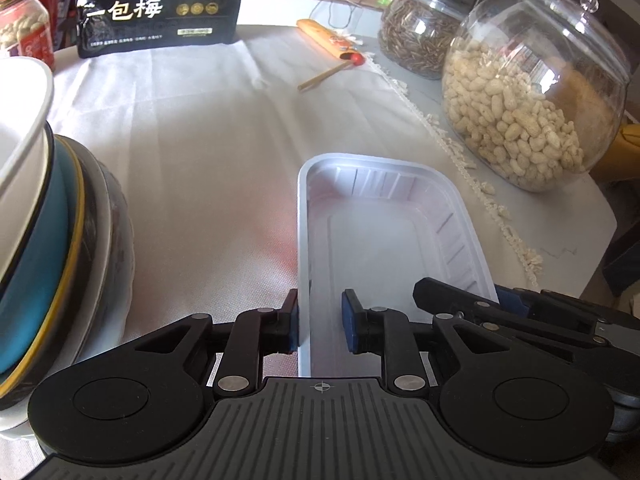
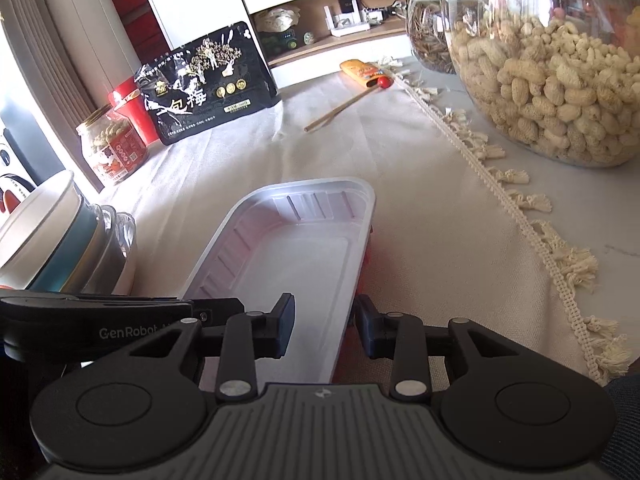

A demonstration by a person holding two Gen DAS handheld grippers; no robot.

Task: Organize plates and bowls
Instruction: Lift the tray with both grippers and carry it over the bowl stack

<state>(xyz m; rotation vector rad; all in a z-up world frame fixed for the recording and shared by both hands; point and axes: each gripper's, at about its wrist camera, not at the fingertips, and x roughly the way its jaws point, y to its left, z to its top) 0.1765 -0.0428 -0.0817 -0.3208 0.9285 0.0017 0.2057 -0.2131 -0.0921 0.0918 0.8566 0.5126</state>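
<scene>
A white rectangular plastic tray [image 1: 384, 224] lies on the cloth-covered table; it also shows in the right wrist view [image 2: 296, 248]. My left gripper [image 1: 320, 324] straddles the tray's left rim, with the left pad against the wall and a gap to the right pad. My right gripper [image 2: 325, 326] straddles the tray's right rim, with gaps on both sides. A stack of bowls and plates [image 1: 48, 216], white on top, then teal and dark, stands at the left; it also shows in the right wrist view [image 2: 60, 240].
A big glass jar of peanuts [image 1: 532, 108] and a jar of dark seeds [image 1: 420, 36] stand at the right. A black snack bag [image 1: 160, 4], a small peanut jar [image 2: 112, 148], an orange packet [image 1: 328, 38] and a wooden stick [image 1: 324, 76] lie at the back. The tablecloth's fringe [image 2: 520, 216] runs along the right.
</scene>
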